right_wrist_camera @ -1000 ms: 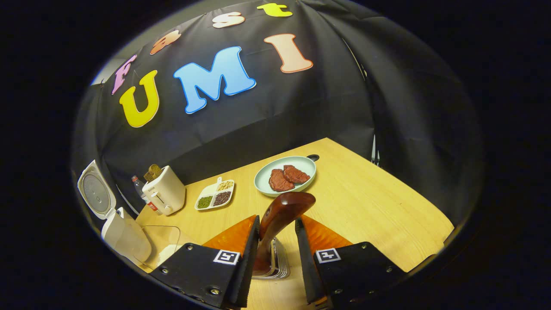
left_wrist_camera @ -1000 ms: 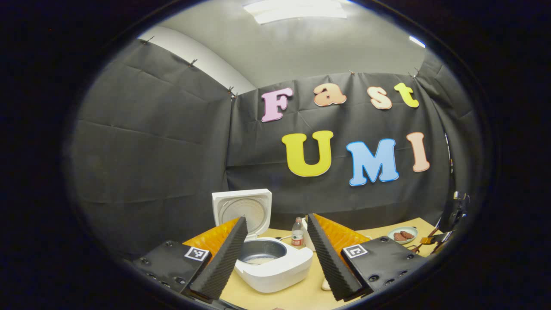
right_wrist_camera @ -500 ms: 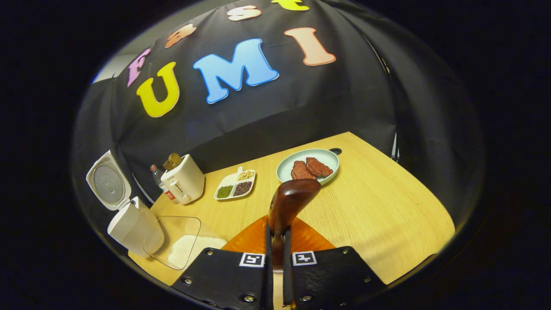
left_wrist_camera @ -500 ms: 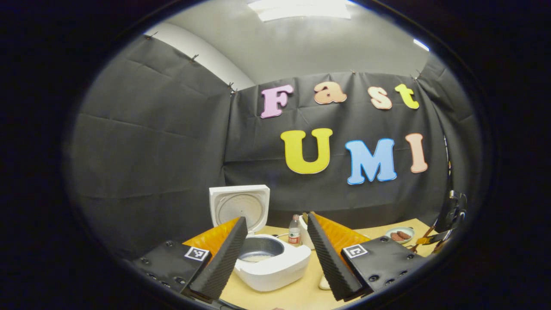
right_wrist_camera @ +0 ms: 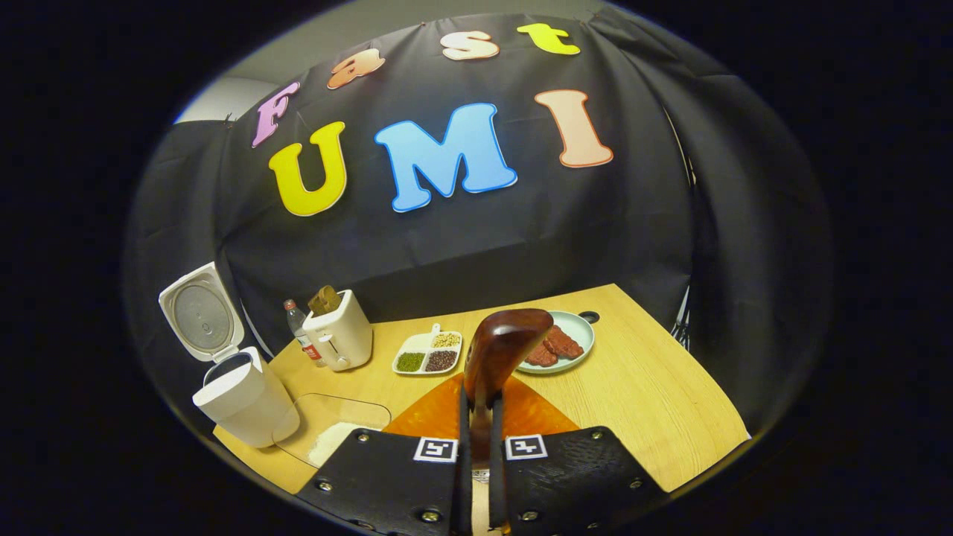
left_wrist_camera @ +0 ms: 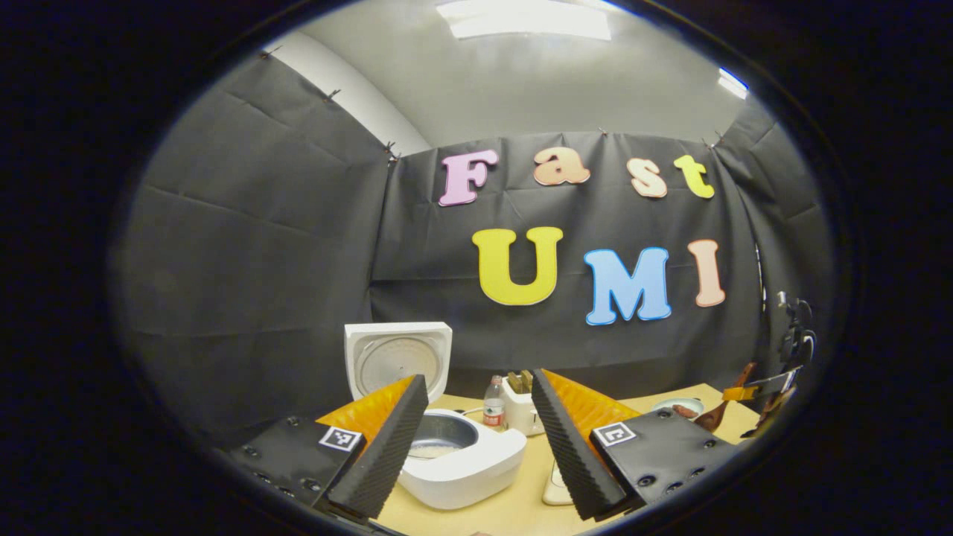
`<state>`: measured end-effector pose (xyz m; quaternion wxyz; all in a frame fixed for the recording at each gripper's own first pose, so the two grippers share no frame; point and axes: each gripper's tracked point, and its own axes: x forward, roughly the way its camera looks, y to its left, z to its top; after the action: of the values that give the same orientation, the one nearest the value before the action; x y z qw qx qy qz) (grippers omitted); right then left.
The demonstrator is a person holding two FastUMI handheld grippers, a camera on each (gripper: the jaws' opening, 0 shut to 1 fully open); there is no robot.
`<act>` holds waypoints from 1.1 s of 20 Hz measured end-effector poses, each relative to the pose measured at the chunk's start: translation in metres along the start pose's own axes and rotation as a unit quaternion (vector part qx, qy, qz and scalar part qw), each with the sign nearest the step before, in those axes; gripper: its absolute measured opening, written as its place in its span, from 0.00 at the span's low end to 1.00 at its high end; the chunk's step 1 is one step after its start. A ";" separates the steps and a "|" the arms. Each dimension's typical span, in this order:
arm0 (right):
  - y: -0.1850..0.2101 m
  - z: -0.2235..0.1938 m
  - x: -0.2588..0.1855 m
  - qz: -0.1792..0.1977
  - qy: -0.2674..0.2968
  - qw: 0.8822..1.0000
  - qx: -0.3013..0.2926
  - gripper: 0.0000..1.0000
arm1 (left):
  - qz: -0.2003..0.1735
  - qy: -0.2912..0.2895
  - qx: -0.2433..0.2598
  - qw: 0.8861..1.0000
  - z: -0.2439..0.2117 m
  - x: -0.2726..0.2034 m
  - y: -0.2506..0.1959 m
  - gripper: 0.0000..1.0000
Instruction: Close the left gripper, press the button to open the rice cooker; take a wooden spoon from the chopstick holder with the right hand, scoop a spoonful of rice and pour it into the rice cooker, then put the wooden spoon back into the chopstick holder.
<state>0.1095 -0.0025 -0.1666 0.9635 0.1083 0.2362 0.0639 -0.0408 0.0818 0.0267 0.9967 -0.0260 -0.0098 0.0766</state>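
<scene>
— Start at the jaws. What's the right gripper point(right_wrist_camera: 476, 454) doing?

— Clenched on the wooden spoon point(right_wrist_camera: 497, 356), both fingers pressing its handle, the rounded end sticking up ahead of them. Whether the holder is right underneath, I can't make out.

— And the left gripper point(left_wrist_camera: 476, 439)?

— Released, fingers spread wide with nothing between them, hanging in front of the rice cooker point(left_wrist_camera: 456, 461). Its lid point(left_wrist_camera: 397, 359) stands open and a little rice lies in the pot.

— Where's the rice to scoop?

— In the clear container point(right_wrist_camera: 331, 435) just beside the cooker, near the table point(right_wrist_camera: 640, 387) edge.

— What could go wrong?

— I'd guess the spoon. It's pinched at a smooth, curved handle, so a loaded bowl could twist it in the grip and spill grains. Swinging across, it might also clip the upright lid or the container's rim.

— Count the rest for me.

— One cooker, one spoon, one toaster point(right_wrist_camera: 339, 333), one bottle point(right_wrist_camera: 299, 321), one divided dish point(right_wrist_camera: 428, 353) with three fillings, one plate point(right_wrist_camera: 569, 344) with two meat pieces.
</scene>
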 end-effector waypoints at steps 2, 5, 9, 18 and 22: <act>0.015 0.005 0.001 0.010 -0.003 1.000 -0.002 0.09 | -0.002 0.001 -0.006 1.000 -0.003 0.003 0.006 0.97; 0.042 0.008 0.003 0.023 -0.007 1.000 -0.003 0.09 | -0.002 0.003 -0.008 1.000 -0.008 0.004 0.019 0.97; 0.078 0.006 0.013 0.042 -0.014 0.999 -0.007 0.09 | 0.002 0.004 -0.003 1.000 -0.013 0.004 0.040 0.96; 0.129 -0.038 0.049 0.050 0.003 0.998 -0.024 0.09 | 0.026 0.012 0.001 1.000 -0.026 0.010 0.090 0.97; 0.139 -0.066 0.068 0.036 0.016 0.998 -0.049 0.09 | 0.035 0.016 0.014 0.999 -0.030 0.009 0.110 0.97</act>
<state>0.1284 0.1559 -0.2204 0.9609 0.0688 0.2436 0.1120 -0.0482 0.1904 -0.0094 0.9937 -0.0140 0.0085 0.1113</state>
